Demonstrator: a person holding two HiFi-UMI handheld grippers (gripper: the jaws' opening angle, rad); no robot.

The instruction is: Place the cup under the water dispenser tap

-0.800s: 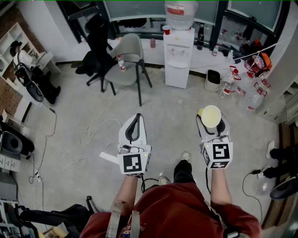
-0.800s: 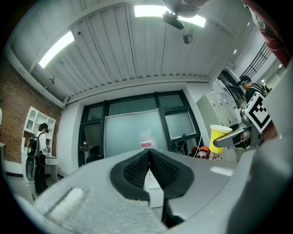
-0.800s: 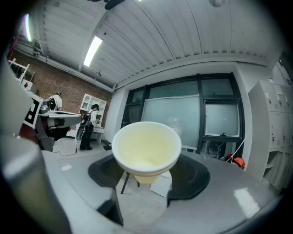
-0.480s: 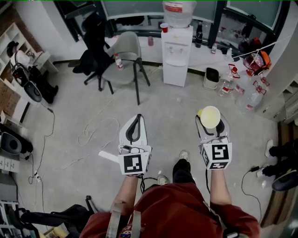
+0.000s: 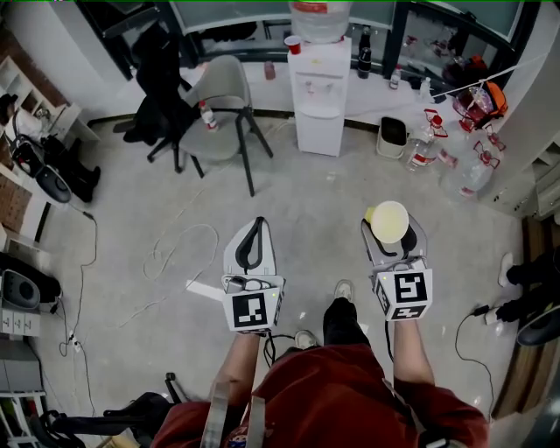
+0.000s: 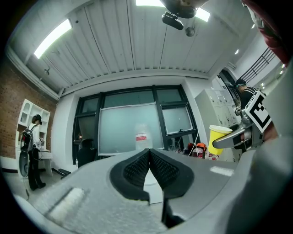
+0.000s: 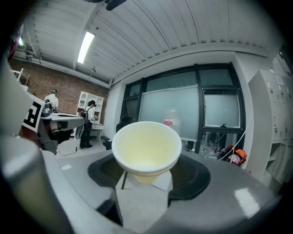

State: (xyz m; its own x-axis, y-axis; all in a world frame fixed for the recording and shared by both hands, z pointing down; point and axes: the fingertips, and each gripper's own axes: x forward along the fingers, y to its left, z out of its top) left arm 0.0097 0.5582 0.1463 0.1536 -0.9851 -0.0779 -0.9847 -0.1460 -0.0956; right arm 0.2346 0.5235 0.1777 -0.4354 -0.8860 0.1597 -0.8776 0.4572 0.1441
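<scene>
A yellow paper cup stands upright between the jaws of my right gripper, which is shut on it; its open mouth fills the right gripper view, and the cup also shows in the left gripper view. My left gripper is held level beside it, jaws shut with nothing between the pads. The white water dispenser, with a clear bottle on top, stands against the far window wall, well ahead of both grippers. A red cup sits on its top.
A grey chair and a black office chair stand left of the dispenser. Water bottles and a small bin sit to its right. Cables trail over the concrete floor on the left. People stand by white shelves.
The dispenser, chairs and floor have slid up and left in the head view. Both grippers keep their pose, the cup still in the right one.
</scene>
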